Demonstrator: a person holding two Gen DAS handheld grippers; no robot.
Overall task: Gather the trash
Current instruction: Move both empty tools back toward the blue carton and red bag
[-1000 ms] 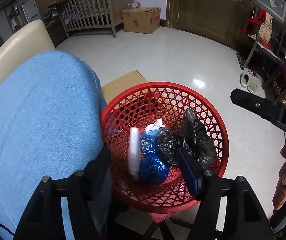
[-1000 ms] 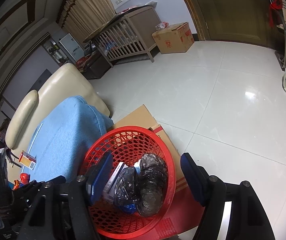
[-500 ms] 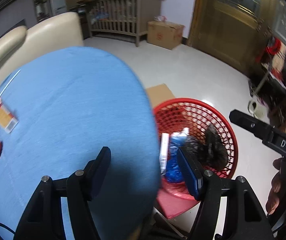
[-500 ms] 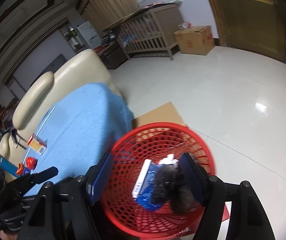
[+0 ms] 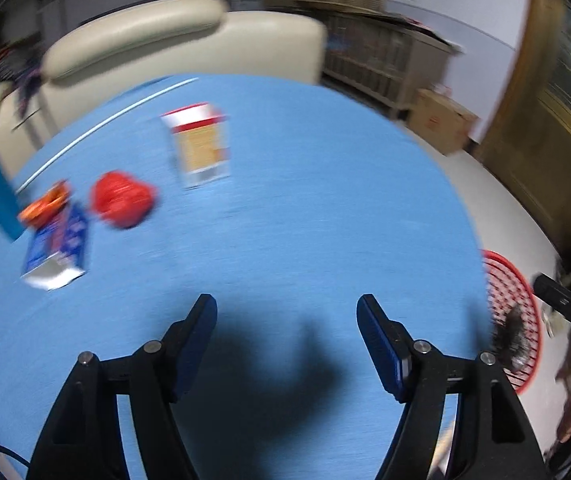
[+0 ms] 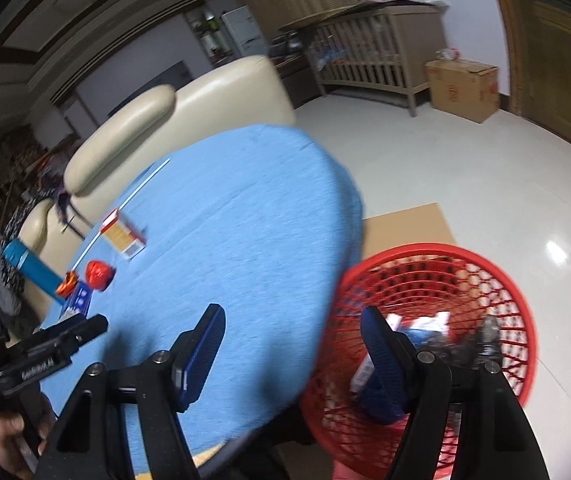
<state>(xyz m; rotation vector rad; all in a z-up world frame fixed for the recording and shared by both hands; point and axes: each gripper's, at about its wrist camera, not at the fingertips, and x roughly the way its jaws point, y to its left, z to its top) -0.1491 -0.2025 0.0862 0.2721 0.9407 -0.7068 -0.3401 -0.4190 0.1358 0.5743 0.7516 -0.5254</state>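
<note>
Beyond and to the left of the left gripper (image 5: 286,308) lie the scraps on the blue tablecloth (image 5: 285,208): a blue foil wrapper (image 5: 55,256), a crumpled red wrapper (image 5: 122,199), then a red-and-yellow carton (image 5: 199,146). Its jaws have just been opening and stand apart with nothing between them. I'd steer it left, straddle 1 piece and pinch low against the cloth. The right gripper (image 6: 292,316) is also released and empty, straddling the table edge; the red mesh basket (image 6: 437,254), part-filled with bagged trash, sits behind its right finger.
</note>
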